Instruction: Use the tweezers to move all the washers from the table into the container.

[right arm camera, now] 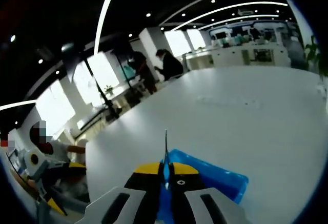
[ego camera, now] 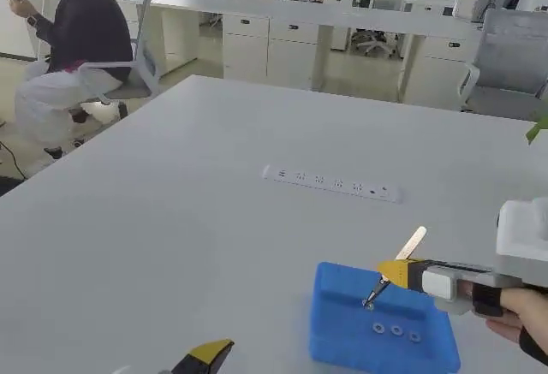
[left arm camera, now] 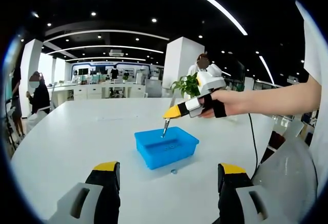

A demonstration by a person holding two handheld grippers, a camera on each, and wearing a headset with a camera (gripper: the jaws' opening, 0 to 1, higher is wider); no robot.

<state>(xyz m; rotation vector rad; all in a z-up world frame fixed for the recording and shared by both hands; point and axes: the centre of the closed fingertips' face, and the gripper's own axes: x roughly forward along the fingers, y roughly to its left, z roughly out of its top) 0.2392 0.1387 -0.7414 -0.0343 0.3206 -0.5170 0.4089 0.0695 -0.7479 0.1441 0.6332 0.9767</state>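
A broad white table (ego camera: 171, 220) carries a blue rectangular plastic container (ego camera: 341, 344). The left gripper (left arm camera: 169, 167) hangs low, jaws spread and empty. The right gripper (ego camera: 396, 273) pinches slim metal tweezers (ego camera: 375, 293), whose tips dip into the container, apparently the drop-off. Three small metal ring washers (ego camera: 396, 331) lie inside. One stray washer (left arm camera: 173, 171) sits on the table just beside the container, so a fine pick-up there likely comes next.

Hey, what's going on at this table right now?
A person is working with two grippers. The right hand-held gripper is shut on tweezers, whose tips hang over the blue container, where three washers already lie. The left hand-held gripper is open and holds nothing. One washer sits on the table just outside the container.
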